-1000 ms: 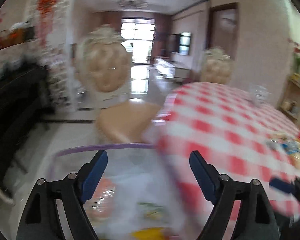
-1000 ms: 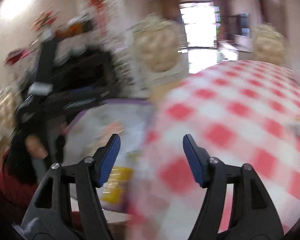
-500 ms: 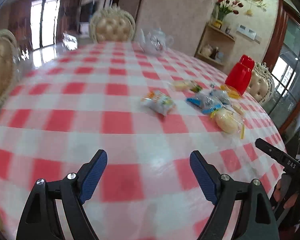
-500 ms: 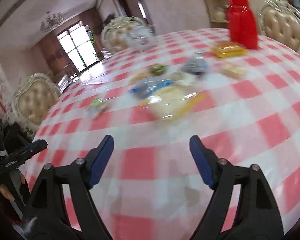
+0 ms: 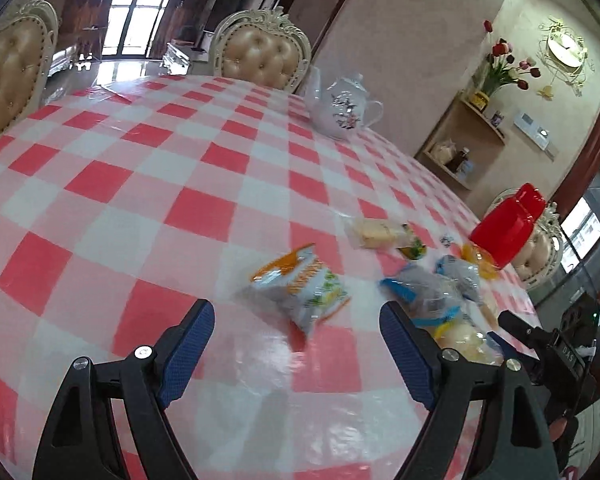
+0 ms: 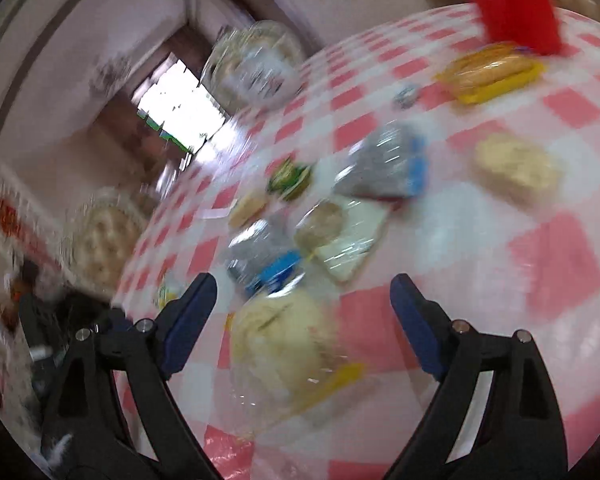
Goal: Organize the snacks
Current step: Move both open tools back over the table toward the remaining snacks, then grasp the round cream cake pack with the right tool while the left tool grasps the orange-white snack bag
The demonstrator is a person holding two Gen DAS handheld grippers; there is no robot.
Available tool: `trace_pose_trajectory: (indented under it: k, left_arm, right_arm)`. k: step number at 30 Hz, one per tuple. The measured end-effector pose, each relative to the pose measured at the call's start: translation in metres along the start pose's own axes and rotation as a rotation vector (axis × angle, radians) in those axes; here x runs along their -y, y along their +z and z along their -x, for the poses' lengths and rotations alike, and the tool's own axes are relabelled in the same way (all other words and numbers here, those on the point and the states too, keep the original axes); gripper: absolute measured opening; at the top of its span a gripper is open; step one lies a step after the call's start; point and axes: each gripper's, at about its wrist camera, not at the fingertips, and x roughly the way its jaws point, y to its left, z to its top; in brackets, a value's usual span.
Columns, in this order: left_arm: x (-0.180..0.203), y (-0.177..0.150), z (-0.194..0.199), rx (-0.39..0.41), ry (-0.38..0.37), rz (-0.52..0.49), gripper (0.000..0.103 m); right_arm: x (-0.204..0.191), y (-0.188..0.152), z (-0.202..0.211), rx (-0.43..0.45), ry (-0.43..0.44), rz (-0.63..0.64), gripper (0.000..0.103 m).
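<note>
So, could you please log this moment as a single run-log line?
left tongs: open, empty, facing orange-white snack packet | right tongs: open, empty, over clear-wrapped bun | snacks loose on checked tablecloth

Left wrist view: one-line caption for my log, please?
Open left hand-held gripper hovers before an orange-and-white snack packet on the checkered tablecloth.

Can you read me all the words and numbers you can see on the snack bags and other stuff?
"DAS": white letters on the black right gripper, seen in the left view.
Orange and white snack bag: print blurred, unreadable.
Blue snack bags: blurred, unreadable.
Wall clock: too small to read.
Red jug: no words showing.
</note>
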Motion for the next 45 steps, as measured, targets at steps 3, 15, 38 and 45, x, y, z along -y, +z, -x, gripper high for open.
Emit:
trace_pose_trajectory:
  k: [3,15,38,45]
  left_arm:
    - [-0.008,0.002,0.003,0.001,-0.008,0.031,0.086]
    - [0.004,-0.006,0.0,-0.034,-0.018,-0.057,0.086]
    - [0.055,0.008,-0.07,-0.183,0.162,-0.572,0.086]
    - [0.051,0.015,-0.078,-0.214,0.128,-0.671,0.086]
  right_arm:
    - [-0.035,-0.011,-0.012,-0.071,-0.092,0.201,0.09]
    - [-0.062,-0.04,-0.026,-0.105,-0.285,0.395,0.079]
    - [-0.077,-0.081,0.056,0.044,-0.25,0.213,0.066]
    - [-0.089,-0.084,0.054,0.041,-0.207,0.232,0.066]
